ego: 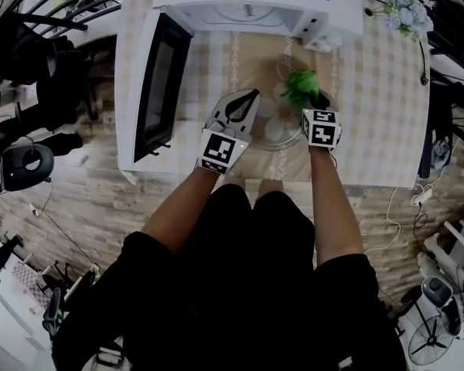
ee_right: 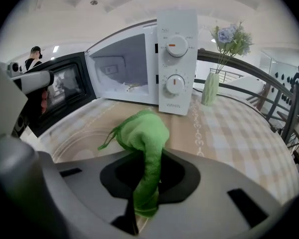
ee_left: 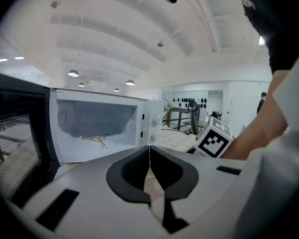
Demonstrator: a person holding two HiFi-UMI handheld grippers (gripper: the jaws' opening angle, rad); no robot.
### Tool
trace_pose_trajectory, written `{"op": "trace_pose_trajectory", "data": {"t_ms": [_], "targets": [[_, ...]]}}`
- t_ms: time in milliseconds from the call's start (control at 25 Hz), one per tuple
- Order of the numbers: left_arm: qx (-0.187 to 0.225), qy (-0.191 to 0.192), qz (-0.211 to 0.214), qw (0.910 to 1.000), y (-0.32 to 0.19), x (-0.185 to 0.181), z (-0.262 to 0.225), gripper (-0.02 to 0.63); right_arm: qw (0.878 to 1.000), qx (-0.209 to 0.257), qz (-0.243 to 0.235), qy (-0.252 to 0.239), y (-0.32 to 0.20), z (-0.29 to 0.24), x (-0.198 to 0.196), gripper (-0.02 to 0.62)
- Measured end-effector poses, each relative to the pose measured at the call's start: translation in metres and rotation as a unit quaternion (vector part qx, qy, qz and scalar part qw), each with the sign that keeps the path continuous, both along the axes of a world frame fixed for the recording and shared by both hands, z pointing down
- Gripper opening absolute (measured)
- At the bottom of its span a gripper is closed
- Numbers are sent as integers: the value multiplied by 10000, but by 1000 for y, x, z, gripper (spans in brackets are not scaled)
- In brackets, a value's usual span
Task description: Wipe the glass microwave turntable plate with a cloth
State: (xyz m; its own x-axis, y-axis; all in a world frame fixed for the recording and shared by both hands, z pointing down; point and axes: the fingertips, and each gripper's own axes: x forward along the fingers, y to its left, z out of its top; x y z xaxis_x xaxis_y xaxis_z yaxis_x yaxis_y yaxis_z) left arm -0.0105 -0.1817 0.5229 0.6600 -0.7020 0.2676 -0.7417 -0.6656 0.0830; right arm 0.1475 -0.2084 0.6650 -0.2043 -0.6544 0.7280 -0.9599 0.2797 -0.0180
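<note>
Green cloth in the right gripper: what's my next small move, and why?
Probably lower the right gripper and sweep the green cloth across the glass plate. The gripper is shut on the cloth, whose bunched end sits over the plate on the table, and the left gripper is shut near the plate's left edge.

open microwave door (ego: 161, 83) hems the glass plate (ego: 272, 134) leftward, microwave (ego: 255, 6) behind; table (ego: 379, 122) rightward is free.

The head view looks steeply down on the microwave (ego: 247, 2). Both gripper views sit low, close before it, facing its open cavity; head and right gripper views share the turntable plate (ego: 272, 132).
</note>
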Motion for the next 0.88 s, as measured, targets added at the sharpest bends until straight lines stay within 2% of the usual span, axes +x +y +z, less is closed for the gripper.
{"op": "trace_pose_trajectory", "data": {"t_ms": [200, 480, 880], "targets": [[19, -102, -241, 9997, -1, -30, -7, 21, 9997, 35, -38, -244, 2, -23, -13, 69], [-2, -110, -465, 9989, -2, -62, -10, 21, 9973, 295, -362, -565, 2, -62, -75, 69], [-103, -264, -497, 9984, 0, -93, 6, 21, 9923, 35, -860, -896, 23, -46, -173, 69]]}}
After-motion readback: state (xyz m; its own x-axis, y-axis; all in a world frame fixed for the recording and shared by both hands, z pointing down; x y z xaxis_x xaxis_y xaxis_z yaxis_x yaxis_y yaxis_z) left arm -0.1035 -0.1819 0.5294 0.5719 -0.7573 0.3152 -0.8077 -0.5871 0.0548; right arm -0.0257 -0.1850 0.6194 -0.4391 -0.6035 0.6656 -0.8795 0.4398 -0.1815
